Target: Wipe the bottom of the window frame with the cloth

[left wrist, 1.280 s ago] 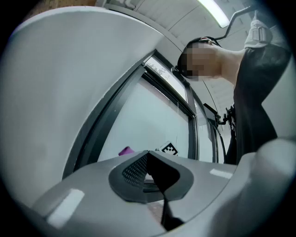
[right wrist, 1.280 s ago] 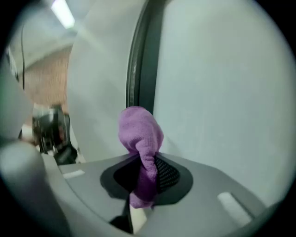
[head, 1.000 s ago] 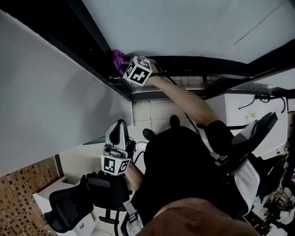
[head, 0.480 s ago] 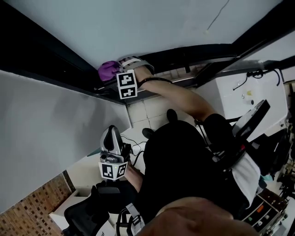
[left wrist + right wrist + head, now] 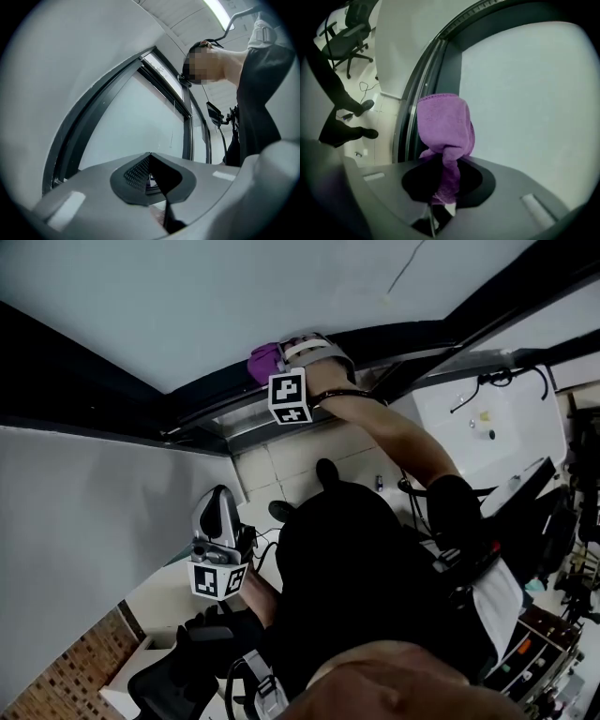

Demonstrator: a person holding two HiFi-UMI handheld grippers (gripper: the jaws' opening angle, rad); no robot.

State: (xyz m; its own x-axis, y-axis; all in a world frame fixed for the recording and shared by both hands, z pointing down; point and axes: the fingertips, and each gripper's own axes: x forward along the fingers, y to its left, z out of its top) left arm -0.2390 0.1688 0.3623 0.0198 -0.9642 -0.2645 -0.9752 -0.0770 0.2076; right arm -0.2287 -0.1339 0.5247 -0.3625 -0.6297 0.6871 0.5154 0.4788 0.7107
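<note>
A purple cloth [image 5: 264, 362] [image 5: 443, 126] is pressed against the dark window frame [image 5: 211, 395] [image 5: 424, 89], beside the pale glass [image 5: 187, 306]. My right gripper [image 5: 281, 360] [image 5: 443, 187] is shut on the cloth, whose bunched end sticks out past the jaws; its marker cube faces the head camera. My left gripper [image 5: 218, 549] [image 5: 157, 185] hangs low by the person's body, away from the frame, its jaws shut with nothing between them. In the left gripper view the frame [image 5: 75, 140] and glass show from afar.
A grey wall panel [image 5: 84, 521] meets the frame on the left. Below are a tiled floor [image 5: 281, 460], a black office chair [image 5: 178, 667] [image 5: 351, 35], a floor cable [image 5: 363, 86] and the person's shoes [image 5: 347, 133]. A white unit [image 5: 487, 423] stands at the right.
My right gripper has slid the cloth along the window frame, rightward in the head view, as the head camera swung round. The left gripper has stayed low.
</note>
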